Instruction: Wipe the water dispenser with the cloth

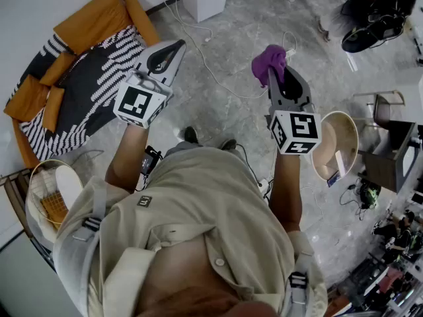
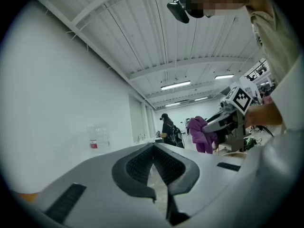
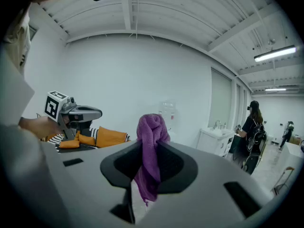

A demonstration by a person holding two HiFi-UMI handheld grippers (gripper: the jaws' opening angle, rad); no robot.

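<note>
Right gripper view shows my right gripper (image 3: pixel 149 161) clamped shut on the purple cloth (image 3: pixel 151 129), which bunches up above the jaws and hangs down below them. The water dispenser (image 3: pixel 167 112) is just a hazy shape against the far white wall behind it. My left gripper (image 2: pixel 154 167) has its jaws closed tip to tip on nothing, and in the head view it's over by the orange couch (image 1: pixel 92 22), well apart from the right one.
</note>
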